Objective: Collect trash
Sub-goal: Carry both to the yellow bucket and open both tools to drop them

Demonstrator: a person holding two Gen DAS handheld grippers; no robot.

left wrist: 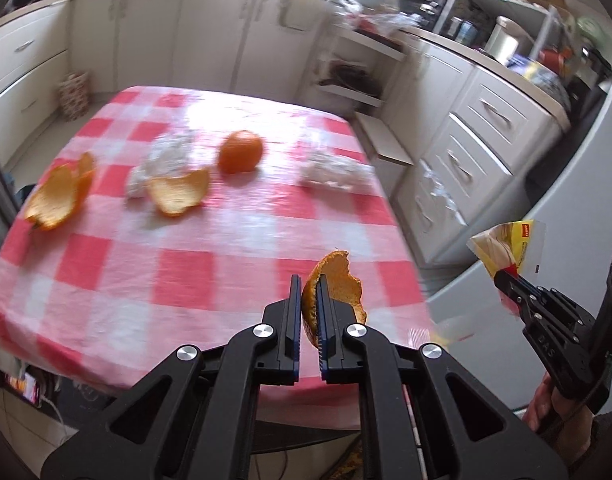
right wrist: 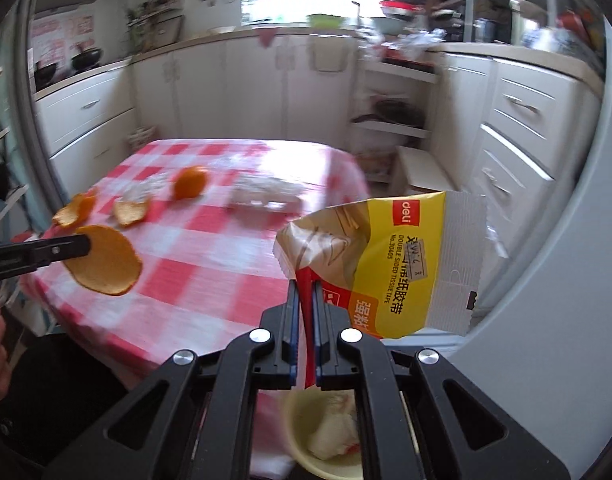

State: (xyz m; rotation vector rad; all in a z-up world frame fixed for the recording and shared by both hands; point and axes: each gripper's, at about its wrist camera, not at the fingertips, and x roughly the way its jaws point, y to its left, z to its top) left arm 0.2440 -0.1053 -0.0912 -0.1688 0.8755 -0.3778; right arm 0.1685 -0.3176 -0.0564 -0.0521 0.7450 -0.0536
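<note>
the task is judged to be partly done. a curved piece of orange peel (left wrist: pixel 337 280) is clamped between the narrow fingers of the left gripper (left wrist: pixel 309 312), low in the centre of the left wrist view, above the near edge of the checked surface (left wrist: pixel 210 272). a yellow tape wrapper (right wrist: pixel 389 256) is pinched by its red corner between the fingers of the right gripper (right wrist: pixel 304 312), held off the right edge of the surface. directly beneath it, at the bottom of the right wrist view, a pale bin (right wrist: pixel 302 452) is seen with a white crumpled item already inside, so some trash appears to have been collected.

still lying on the surface are two peel pieces, one at the left edge (left wrist: pixel 60 196) and one nearer the middle (left wrist: pixel 180 196), plus two crumpled white tissues (left wrist: pixel 166 160) (left wrist: pixel 333 172). a whole orange (left wrist: pixel 240 151) sits between the tissues; whether it counts as trash cannot be told. both held items are yet to be dropped, and about four pieces remain to be gathered.
</note>
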